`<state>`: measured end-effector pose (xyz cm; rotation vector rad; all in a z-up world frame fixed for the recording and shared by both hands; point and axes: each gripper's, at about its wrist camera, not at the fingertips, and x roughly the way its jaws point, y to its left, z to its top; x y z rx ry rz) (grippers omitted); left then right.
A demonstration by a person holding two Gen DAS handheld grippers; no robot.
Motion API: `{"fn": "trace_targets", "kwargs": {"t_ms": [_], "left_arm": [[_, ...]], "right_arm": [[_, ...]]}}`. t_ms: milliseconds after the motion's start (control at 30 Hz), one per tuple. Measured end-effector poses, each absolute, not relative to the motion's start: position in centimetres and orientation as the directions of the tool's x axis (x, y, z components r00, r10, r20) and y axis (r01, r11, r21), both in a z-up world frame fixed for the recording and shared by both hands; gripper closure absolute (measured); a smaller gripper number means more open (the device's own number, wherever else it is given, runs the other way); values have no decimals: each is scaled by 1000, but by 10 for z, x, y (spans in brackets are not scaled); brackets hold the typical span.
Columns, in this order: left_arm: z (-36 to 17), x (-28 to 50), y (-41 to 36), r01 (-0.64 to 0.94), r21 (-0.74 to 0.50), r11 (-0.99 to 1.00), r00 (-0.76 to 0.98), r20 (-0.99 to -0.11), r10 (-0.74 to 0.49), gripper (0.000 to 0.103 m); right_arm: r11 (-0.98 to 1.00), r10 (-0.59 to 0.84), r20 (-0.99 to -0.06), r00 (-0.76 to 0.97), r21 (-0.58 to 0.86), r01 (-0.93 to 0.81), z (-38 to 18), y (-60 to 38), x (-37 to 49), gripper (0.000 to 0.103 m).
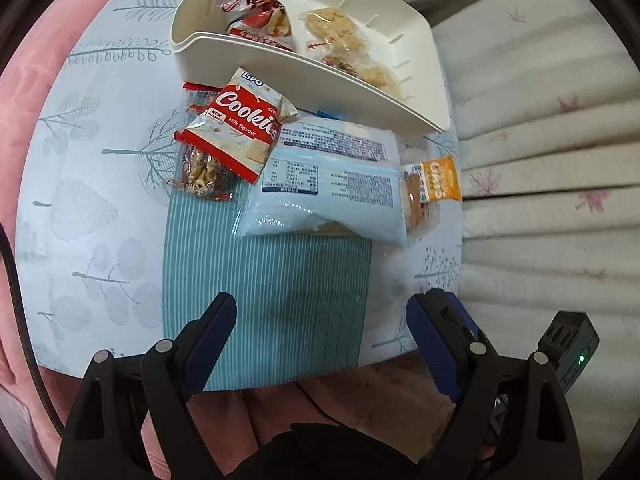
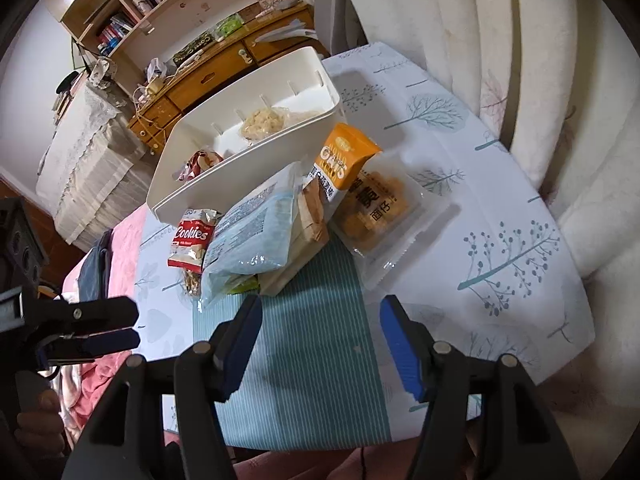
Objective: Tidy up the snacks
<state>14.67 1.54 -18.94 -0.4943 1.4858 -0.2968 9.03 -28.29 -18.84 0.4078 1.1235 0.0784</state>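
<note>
A white bin (image 1: 400, 92) (image 2: 224, 176) at the far side of the table holds a red packet (image 1: 260, 20) and clear-wrapped cakes (image 1: 340, 40). In front of it lies a pile of snacks: a red Cookies pack (image 1: 236, 128) (image 2: 190, 240), a nut bar (image 1: 200, 172), a pale blue bag (image 1: 324, 188) (image 2: 252, 236), an orange Oats pack (image 1: 436, 180) (image 2: 344, 152) and a clear tray of pastry (image 2: 376, 216). My left gripper (image 1: 324, 312) hangs open over the striped mat (image 1: 268, 300), nothing between its fingers. My right gripper (image 2: 320, 312) is also open and empty, short of the pile.
The table wears a pale cloth with tree prints (image 2: 500, 240). A cream padded sofa back (image 1: 540, 120) runs along the right. Pink bedding (image 1: 36, 100) lies at the left. In the right wrist view a wooden desk and bookshelf (image 2: 192, 40) stand beyond, and the left gripper's fingers (image 2: 104, 340) show at left.
</note>
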Motion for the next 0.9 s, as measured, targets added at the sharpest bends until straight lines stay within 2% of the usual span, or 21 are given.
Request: {"fn": "trace_targets", "kwargs": {"t_ms": [367,667,833,900], "left_arm": [[-221,172,1,-348,-470,811,84,-877,-472,17],[-257,177,-4,-565,-448,693,99,-870,-482,17],[-271,183,-6,-651,-457,606,132,-854,-503,17],[-274,188,-7,-680,-465,568,155,-847,-508,17]], "right_arm": [[897,402,-837,372,441,23,-198,-305,133,41],[846,532,-819,217,527,-83,-223,-302,170,42],[812,584,-799,145,570,-128,-237,-296,186,51],[796,603,-788,126,586,-149,-240,-295,189,51]]}}
